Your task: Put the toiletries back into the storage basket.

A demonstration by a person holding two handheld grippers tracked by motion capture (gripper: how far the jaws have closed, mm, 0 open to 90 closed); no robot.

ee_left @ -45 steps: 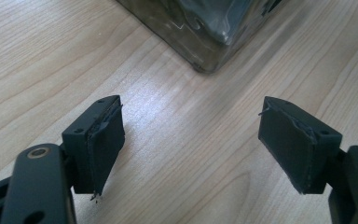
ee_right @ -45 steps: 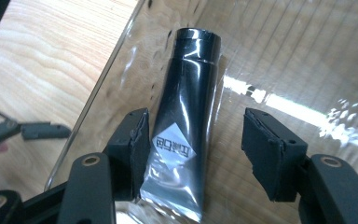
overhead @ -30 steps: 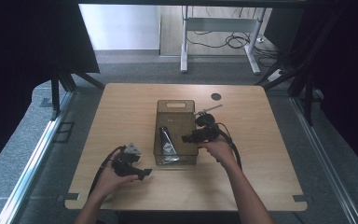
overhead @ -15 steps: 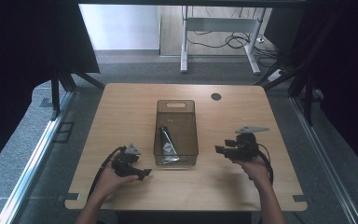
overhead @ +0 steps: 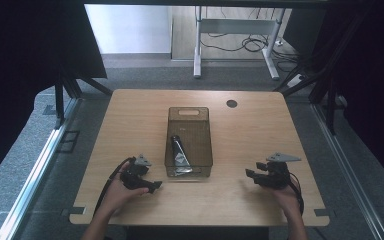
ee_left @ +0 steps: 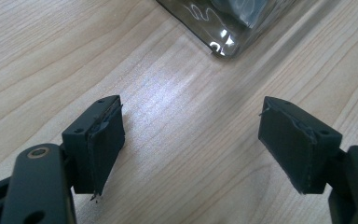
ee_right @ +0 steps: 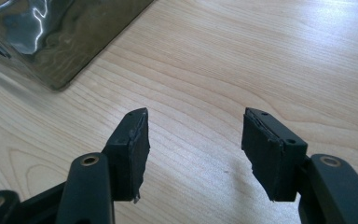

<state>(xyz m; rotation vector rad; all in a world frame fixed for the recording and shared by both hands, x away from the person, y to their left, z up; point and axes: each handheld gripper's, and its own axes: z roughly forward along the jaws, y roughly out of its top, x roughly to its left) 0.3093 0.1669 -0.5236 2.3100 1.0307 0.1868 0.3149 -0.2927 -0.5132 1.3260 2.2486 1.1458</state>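
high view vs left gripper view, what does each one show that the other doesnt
High view alone: the whole clear bin in the middle of the wooden table, a dark tube-like item lying inside it, the right gripper near the right edge, and both of the person's hands.

Left gripper view alone: the left gripper close up, its two black fingers wide apart with nothing but bare wood between them.

Both: the table top, the left gripper, and the bin, seen from the gripper as one near corner.
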